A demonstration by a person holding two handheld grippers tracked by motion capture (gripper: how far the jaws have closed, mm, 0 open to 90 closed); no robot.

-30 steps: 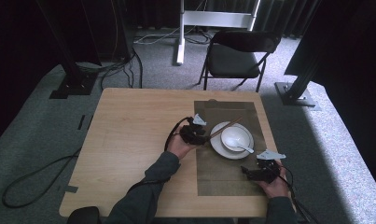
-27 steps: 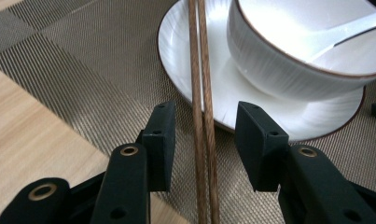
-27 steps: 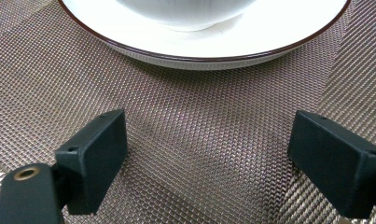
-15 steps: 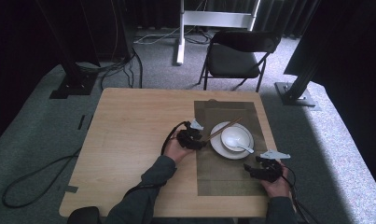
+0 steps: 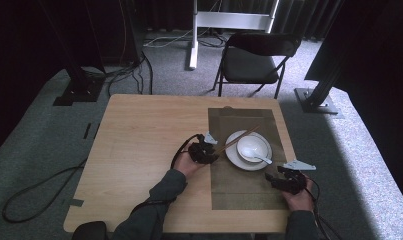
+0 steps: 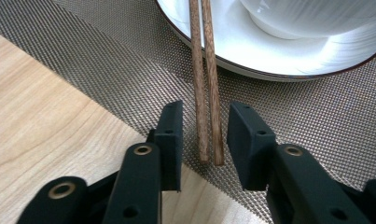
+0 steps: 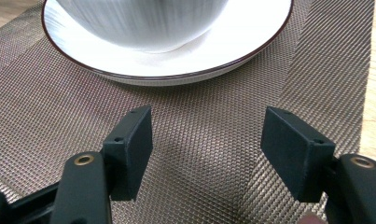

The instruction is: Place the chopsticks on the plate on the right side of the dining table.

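**Chopsticks at the plate rim, left hand-held gripper set around their near ends**

Item: one pair of wooden chopsticks [image 6: 206,79]. They lie side by side, touching or nearly so, far ends propped on the rim of the white plate [image 6: 288,60] and near ends down on the woven mat [image 6: 106,70]. In the high view the pair [image 5: 239,138] runs slantwise from the plate's left side toward the mat's far edge; its long axis crosses the plate rim, with the low tips pointing at the mat's left edge.

Handling, as judged: light, stiff, thin, with a smooth finish likely to slip or roll. Two loose sticks may scissor apart if pinched off-centre. The raised stretch just ahead of the low tips looks the best hold, squeezed across both sticks at once, since there is clearance from the mat there.

Left hand-held gripper [image 6: 205,140]: jaws partly open and just closing in, one on each side of the stick ends. A gap shows on both sides, so nothing is gripped yet. It sits at the mat's left edge [image 5: 205,150].

Right hand-held gripper [image 7: 206,149]: jaws apart in its own view, though they have just been closing; only bare mat lies between them. It rests near the mat's near right corner [image 5: 289,180].

Also present: a white bowl [image 5: 253,146] on the plate, a spoon [image 5: 261,158] resting in the bowl, and the wooden surface [image 5: 139,130] under the mat.
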